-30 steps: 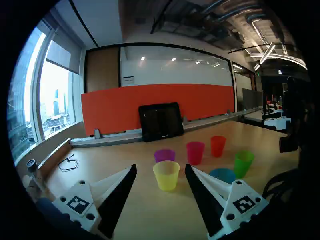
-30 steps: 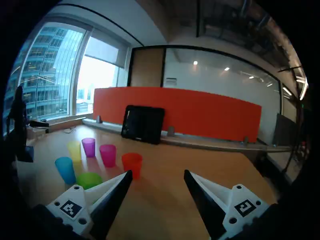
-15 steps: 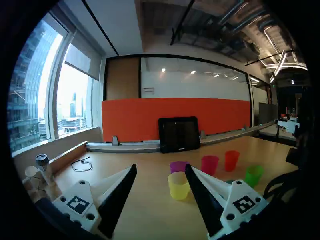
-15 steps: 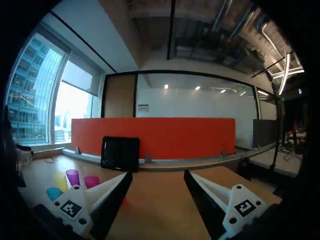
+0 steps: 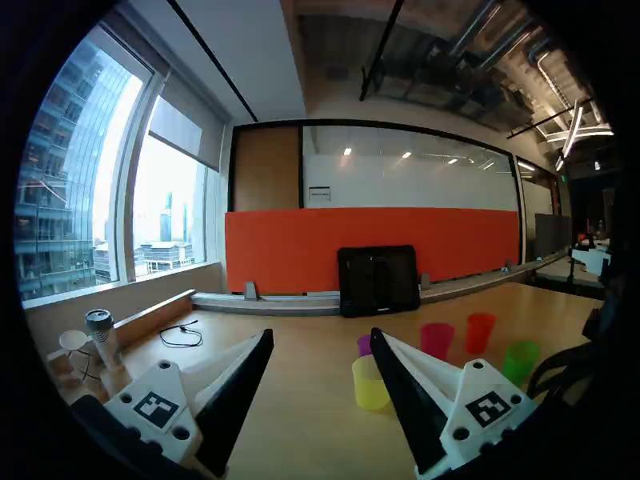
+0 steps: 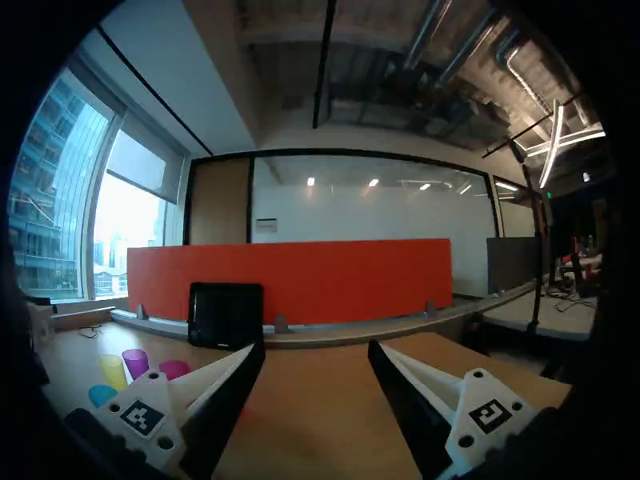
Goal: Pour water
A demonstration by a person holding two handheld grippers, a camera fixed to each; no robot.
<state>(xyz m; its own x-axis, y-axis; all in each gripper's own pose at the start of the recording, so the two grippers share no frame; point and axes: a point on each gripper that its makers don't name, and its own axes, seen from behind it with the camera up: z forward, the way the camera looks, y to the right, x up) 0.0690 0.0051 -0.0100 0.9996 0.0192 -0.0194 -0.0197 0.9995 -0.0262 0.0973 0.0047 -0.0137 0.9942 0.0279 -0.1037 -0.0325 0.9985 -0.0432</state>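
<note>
The left hand-held gripper (image 5: 320, 332) is held released over the table (image 5: 308, 420), nothing grasped; a yellow cup (image 5: 368, 386) is seen just beyond it, a pink cup (image 5: 436, 340) farther right; the right hand-held gripper (image 6: 316, 346) is likewise released.

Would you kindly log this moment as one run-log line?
left gripper: open, empty | right gripper: open, empty | cups on table: untouched

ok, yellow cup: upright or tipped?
Upright. The yellow cup stands on its base on the desk, open rim facing up.
</note>
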